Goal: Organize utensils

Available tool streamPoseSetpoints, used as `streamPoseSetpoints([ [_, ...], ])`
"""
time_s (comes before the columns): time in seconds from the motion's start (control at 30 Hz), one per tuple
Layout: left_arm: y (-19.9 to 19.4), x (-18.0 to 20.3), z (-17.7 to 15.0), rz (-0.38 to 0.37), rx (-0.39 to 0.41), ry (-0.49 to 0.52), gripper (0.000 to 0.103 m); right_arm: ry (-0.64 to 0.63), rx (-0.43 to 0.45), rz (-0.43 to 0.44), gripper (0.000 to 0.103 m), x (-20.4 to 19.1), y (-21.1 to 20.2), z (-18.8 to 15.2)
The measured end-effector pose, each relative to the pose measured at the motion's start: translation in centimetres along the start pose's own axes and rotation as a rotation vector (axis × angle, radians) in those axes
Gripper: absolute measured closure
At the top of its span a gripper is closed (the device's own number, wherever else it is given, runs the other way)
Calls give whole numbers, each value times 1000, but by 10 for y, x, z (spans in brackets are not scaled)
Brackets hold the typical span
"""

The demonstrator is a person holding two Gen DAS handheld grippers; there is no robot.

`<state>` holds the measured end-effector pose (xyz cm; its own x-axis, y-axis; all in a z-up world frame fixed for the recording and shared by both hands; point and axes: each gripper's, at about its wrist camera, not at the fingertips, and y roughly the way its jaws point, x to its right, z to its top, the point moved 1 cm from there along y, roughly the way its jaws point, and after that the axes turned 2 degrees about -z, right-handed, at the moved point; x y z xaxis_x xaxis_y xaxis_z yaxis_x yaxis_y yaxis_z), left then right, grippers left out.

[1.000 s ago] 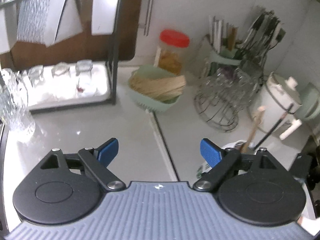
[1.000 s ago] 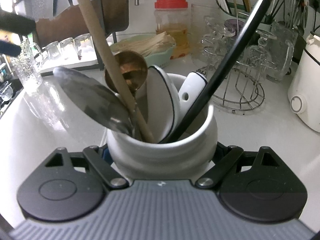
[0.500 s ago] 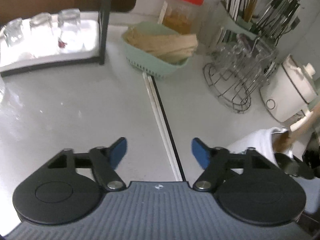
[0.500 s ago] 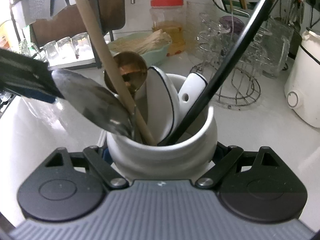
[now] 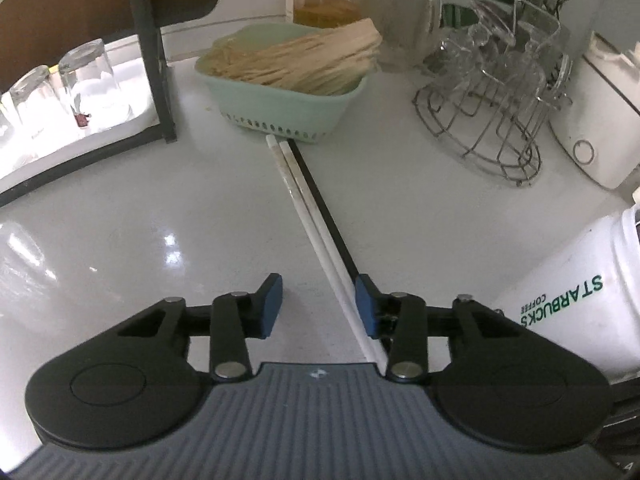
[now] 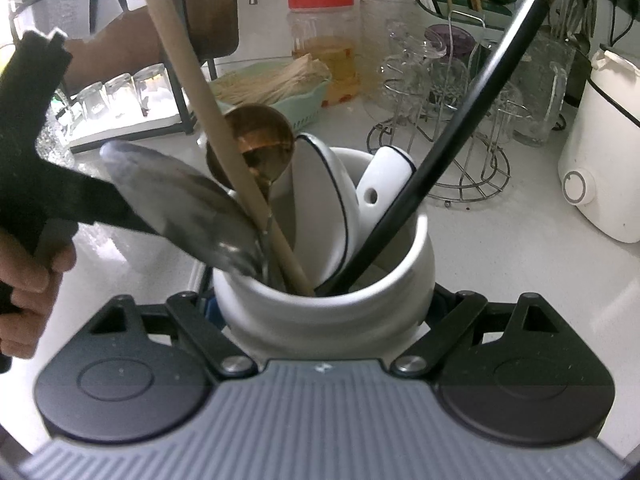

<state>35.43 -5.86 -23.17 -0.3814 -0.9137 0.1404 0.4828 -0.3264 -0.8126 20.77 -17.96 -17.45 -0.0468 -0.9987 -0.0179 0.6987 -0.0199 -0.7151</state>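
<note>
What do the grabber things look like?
Each gripper, left and right, has a ridged grey body, two round black discs, black linkage bars with silver pins, and blue pads on its fingertips. No cables or sleeves show.

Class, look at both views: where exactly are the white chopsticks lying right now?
In the left wrist view, the white chopsticks lie on the counter, running from the green basket down between the open left tongs, close against the right-hand pad.

The white mug (image 5: 568, 300) carries green lettering: "STARBUCKS" with a smaller "COFFEE" beside it. No other writing is legible.
</note>
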Motion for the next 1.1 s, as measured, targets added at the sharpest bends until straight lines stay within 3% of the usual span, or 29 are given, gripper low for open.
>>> streamPoseSetpoints([
  [0.2, -2, -7, -3, -4, 26, -48, 67, 2, 0, -1, 11, 0, 0, 0],
  [0.43, 0, 8, -3, 54, 11, 43, 70, 0, -2, 0, 11, 0, 0, 0],
  [0.5, -1, 8, -3, 65, 0, 40, 90, -6, -1, -1, 11, 0, 0, 0],
  [0.53, -1, 8, -3, 66, -8, 37, 95, -7, -2, 0, 11, 0, 0, 0],
  [1.1, -45, -6, -51, 2, -106, -32, 98, -4, 8, -5, 11, -1, -4, -4],
])
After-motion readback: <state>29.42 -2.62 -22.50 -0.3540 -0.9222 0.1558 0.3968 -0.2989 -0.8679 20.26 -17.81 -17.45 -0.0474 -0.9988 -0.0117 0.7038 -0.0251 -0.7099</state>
